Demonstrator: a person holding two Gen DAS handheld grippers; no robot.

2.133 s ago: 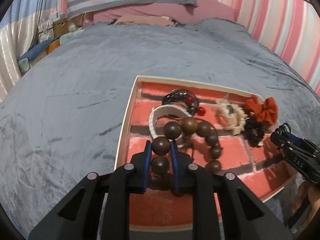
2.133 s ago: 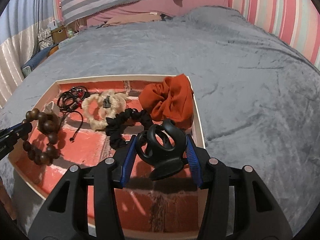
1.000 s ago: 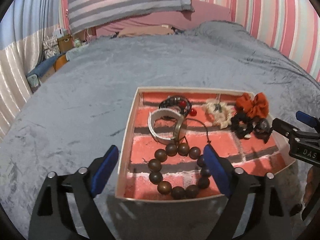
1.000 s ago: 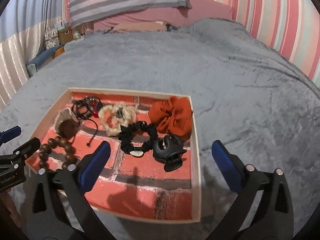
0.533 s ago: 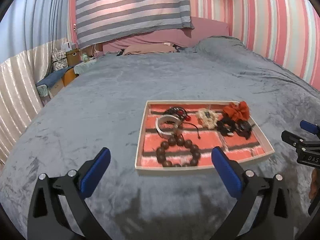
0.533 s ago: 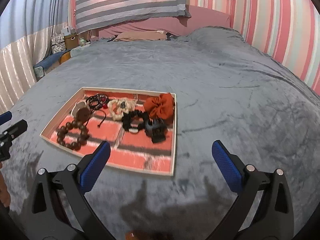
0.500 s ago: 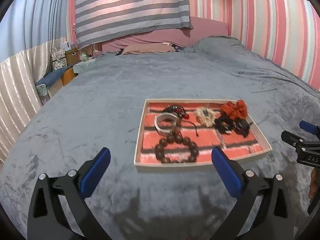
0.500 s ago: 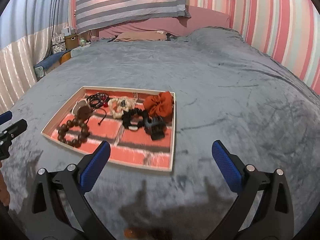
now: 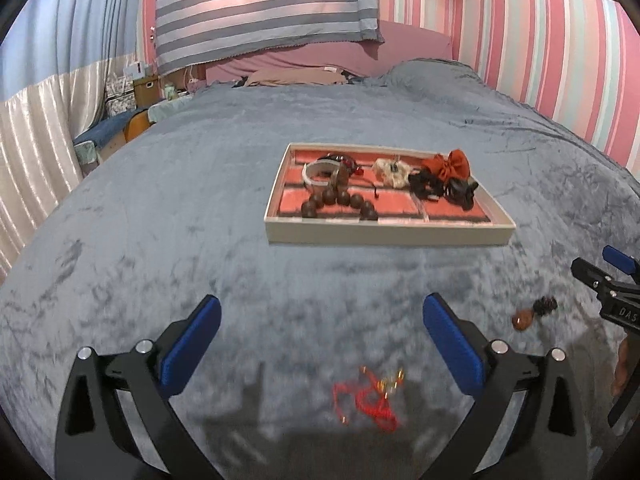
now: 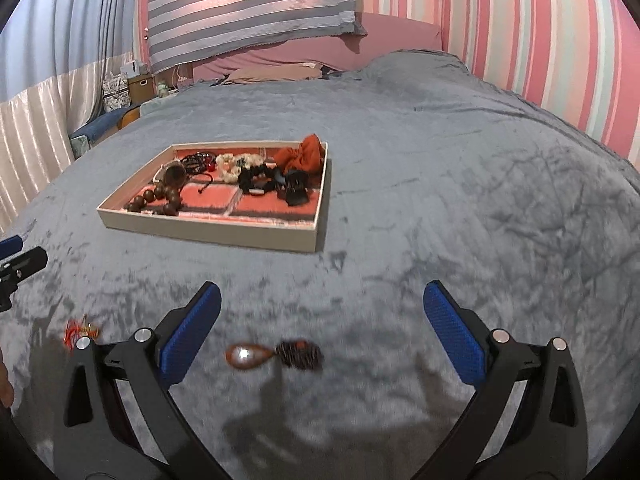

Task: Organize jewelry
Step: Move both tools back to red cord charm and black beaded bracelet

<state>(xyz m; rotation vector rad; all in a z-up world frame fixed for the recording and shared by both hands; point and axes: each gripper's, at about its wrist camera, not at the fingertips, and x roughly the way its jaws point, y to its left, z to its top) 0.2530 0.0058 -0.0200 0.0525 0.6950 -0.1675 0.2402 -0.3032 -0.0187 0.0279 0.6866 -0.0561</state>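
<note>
Mostly sorted by the look of it: tray point(image 9: 384, 236) with the brick-pattern lining sitting mid-bed on the grey velvet blanket point(image 9: 200, 184), already loaded. Counting what's inside: one wooden bead bracelet point(image 9: 340, 202) near the front left, one white bangle point(image 9: 318, 170) behind it, one dark cord piece with red beads point(image 9: 340, 159) at the back, one cream scrunchie point(image 9: 390, 170), one black scrunchie point(image 9: 426, 186), one orange scrunchie point(image 9: 448, 164) and one black claw clip point(image 9: 462, 192) over on the right. Seven in, give or take, since a couple overlap. Still two strays out on the blanket, well short of the tray: one red string bracelet with gold bits point(image 9: 370, 398), blurry, lying between and just ahead of the left gripper point(image 9: 320, 336) tips, and one amber teardrop pendant with a dark tassel point(image 10: 276, 354) between the right gripper point(image 10: 322, 330) tips. Both grippers spread wide, holding nothing, hovering near their pieces. So probably two pickups left, one per side. Thin string on plush fabric likely fiddly to pinch cleanly.
</note>
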